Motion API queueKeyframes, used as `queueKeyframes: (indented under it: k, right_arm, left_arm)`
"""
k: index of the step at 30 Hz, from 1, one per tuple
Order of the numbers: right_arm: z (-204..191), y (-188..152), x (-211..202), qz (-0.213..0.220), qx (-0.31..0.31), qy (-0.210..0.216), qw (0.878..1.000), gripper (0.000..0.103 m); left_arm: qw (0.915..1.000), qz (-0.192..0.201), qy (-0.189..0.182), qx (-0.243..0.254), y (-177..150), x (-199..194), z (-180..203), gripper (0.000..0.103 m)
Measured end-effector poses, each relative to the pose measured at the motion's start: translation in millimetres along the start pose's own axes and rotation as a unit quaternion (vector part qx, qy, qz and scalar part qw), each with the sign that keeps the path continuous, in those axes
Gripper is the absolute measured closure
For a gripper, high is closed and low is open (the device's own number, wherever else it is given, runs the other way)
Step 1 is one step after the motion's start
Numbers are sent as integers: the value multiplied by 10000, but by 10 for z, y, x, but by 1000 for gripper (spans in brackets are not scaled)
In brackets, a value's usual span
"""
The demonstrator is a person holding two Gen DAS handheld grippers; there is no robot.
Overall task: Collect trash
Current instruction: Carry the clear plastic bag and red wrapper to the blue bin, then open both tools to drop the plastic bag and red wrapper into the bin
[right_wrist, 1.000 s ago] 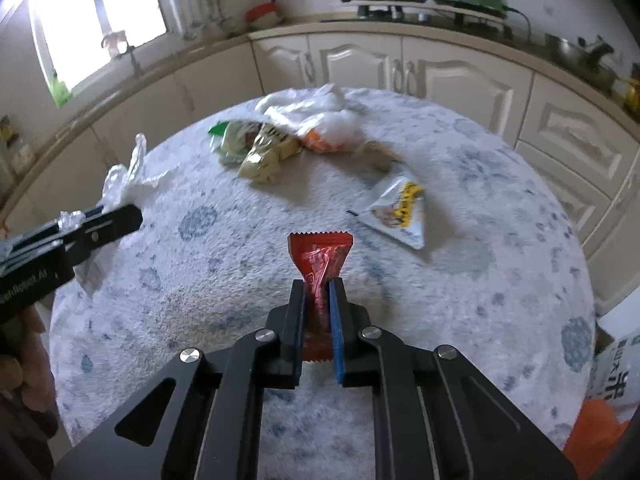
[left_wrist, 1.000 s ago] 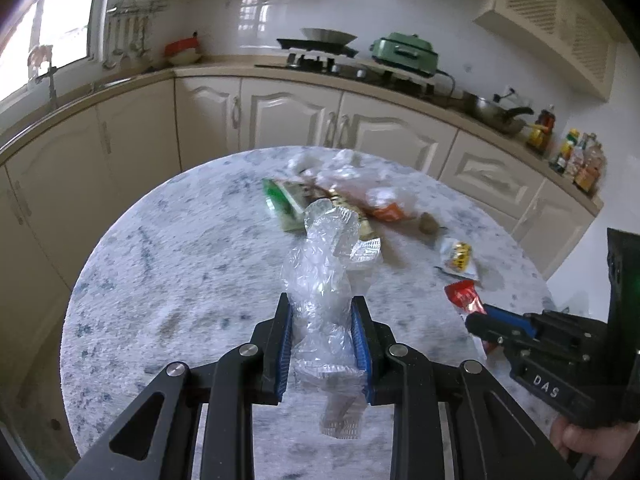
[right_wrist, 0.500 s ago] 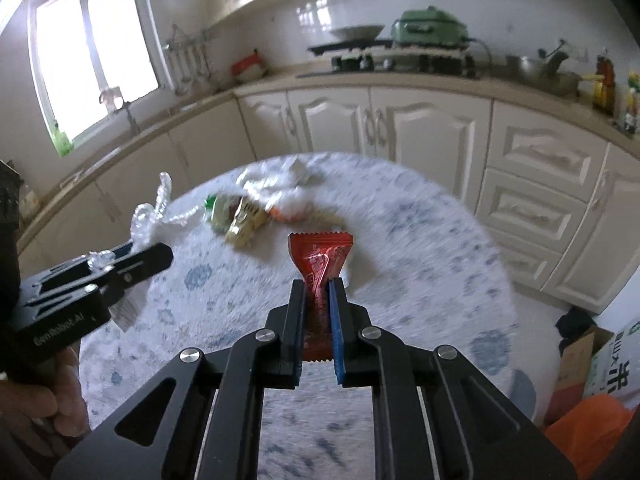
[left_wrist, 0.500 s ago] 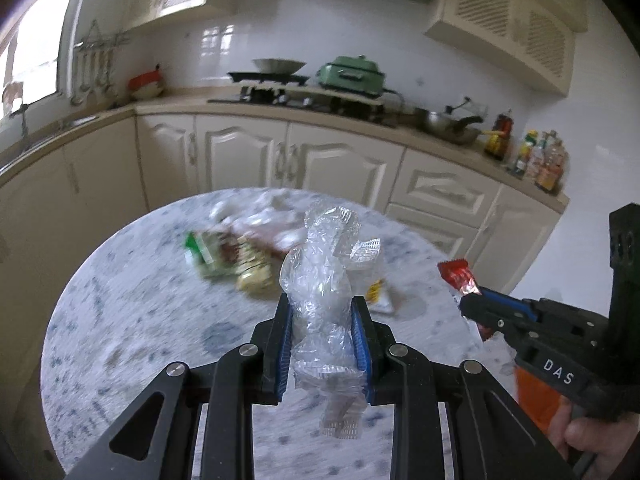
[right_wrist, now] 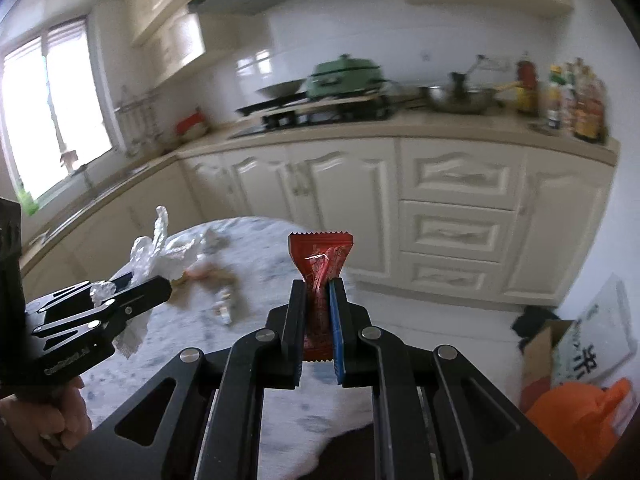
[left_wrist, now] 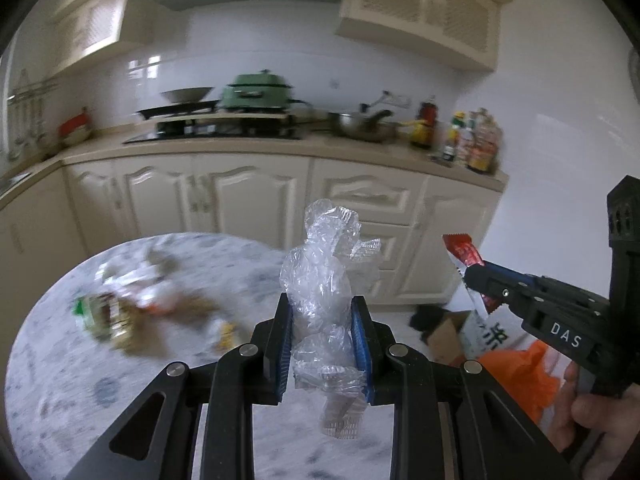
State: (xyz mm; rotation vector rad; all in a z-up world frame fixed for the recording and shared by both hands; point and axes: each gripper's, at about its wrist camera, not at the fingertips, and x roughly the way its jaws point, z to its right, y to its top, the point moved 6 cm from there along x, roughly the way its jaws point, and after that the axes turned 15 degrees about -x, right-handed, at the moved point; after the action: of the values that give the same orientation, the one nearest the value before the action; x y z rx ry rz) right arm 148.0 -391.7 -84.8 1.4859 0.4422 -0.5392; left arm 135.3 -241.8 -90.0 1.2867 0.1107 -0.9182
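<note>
My left gripper [left_wrist: 322,304] is shut on a crumpled clear plastic wrapper [left_wrist: 320,276], held up above the round marble table [left_wrist: 60,360]. My right gripper [right_wrist: 318,286] is shut on a red snack wrapper [right_wrist: 322,260]; the left wrist view shows that gripper [left_wrist: 472,276] at the right with the red snack wrapper [left_wrist: 462,252] sticking up from it. The right wrist view catches the left gripper [right_wrist: 156,282] at the left with the clear plastic wrapper [right_wrist: 154,248]. A blurred pile of snack wrappers [left_wrist: 120,312] lies on the table's far left part.
An orange bag [right_wrist: 580,420] sits low at the right beside a cardboard box [right_wrist: 540,352] and a white sack [right_wrist: 600,340] on the floor. Cream kitchen cabinets [right_wrist: 440,208] and a counter with a green pot [right_wrist: 344,72] run behind the table.
Both grippers have risen and swung right with their wrappers still held. The table and its pile have slid down-left in view, and the floor with the orange bag has appeared.
</note>
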Motion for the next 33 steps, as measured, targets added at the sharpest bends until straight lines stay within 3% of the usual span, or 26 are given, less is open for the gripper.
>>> queueKeyframes:
  k: [10, 16, 27, 31, 33]
  right_arm:
    - [1028, -463, -194, -219, 683, -646, 9953, 92]
    - [1495, -930, 27, -619, 1172, -751, 9883, 92]
    - [2036, -1638, 510, -1235, 1817, -657, 9733, 92]
    - [2167, -1839, 699, -1505, 1985, -594, 9667, 87]
    - [2193, -1949, 788, -1656, 1997, -589, 9639, 86]
  left_arm:
    - [9945, -667, -699, 411, -12, 871, 871, 79]
    - [9857, -1348, -738, 685, -205, 1585, 1287, 79]
    - [9611, -2484, -641, 1025, -416, 2818, 1814, 79]
    - [9519, -2817, -559, 1070, -497, 3167, 1955, 71]
    - [9482, -2919, -492, 1154, -529, 3300, 2003, 50]
